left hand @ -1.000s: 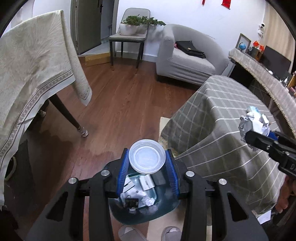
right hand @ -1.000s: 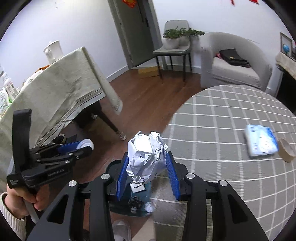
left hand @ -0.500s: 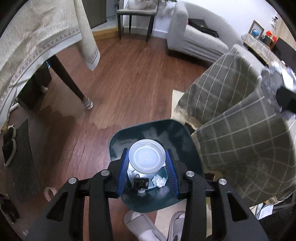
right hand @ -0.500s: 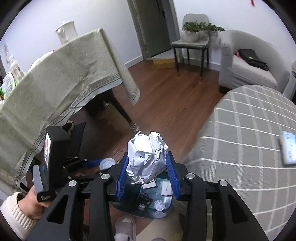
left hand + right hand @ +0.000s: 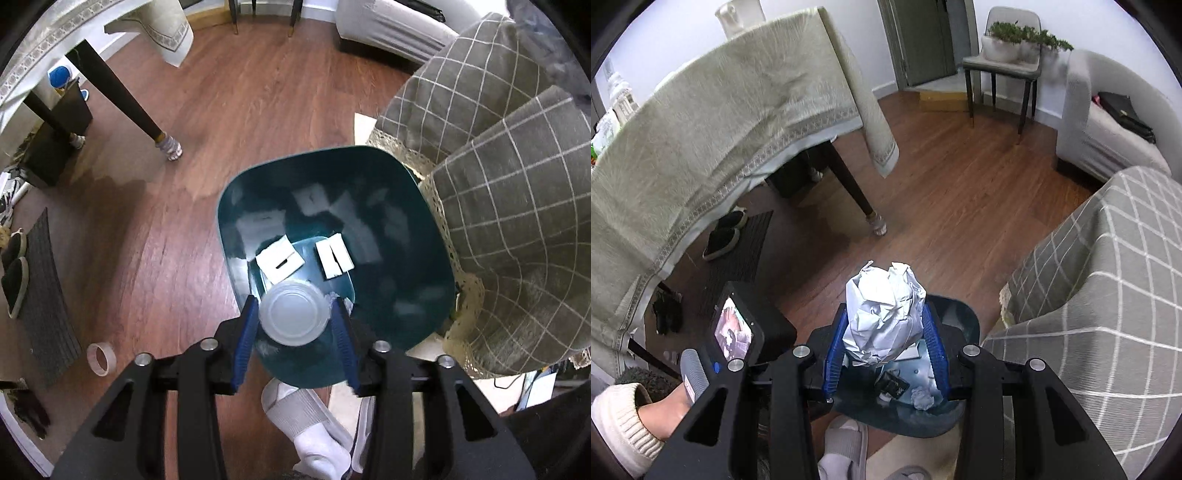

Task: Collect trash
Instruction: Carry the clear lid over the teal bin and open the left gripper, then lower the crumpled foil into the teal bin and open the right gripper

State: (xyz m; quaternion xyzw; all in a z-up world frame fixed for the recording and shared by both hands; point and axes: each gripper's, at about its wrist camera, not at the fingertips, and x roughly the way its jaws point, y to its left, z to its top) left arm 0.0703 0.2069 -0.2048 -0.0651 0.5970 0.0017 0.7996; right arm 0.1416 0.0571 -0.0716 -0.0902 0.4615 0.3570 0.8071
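A dark teal bin (image 5: 436,229) stands on the wood floor, with white paper scraps (image 5: 280,258) and other small litter inside. My left gripper (image 5: 293,325) points steeply down over the bin's near side. Its jaws are opening, and a clear round plastic lid (image 5: 293,314) sits between the blue pads, with slivers of gap on both sides. My right gripper (image 5: 884,339) is shut on a crumpled ball of white-silver paper (image 5: 884,314), just above the near part of the bin (image 5: 964,325). A hand in a cream sleeve (image 5: 624,417) carries the left tool at the lower left.
The grey checked tablecloth (image 5: 517,221) hangs right beside the bin. A beige-clothed table (image 5: 701,129) with a dark leg (image 5: 122,99) stands to the left. A tape roll (image 5: 101,359) lies on the floor. Slippered feet (image 5: 310,424) stand just behind the bin.
The left gripper sank toward the bin and tipped further down, and its pads spread slightly off the lid. The right gripper carried the paper ball from the checked table over to the bin.
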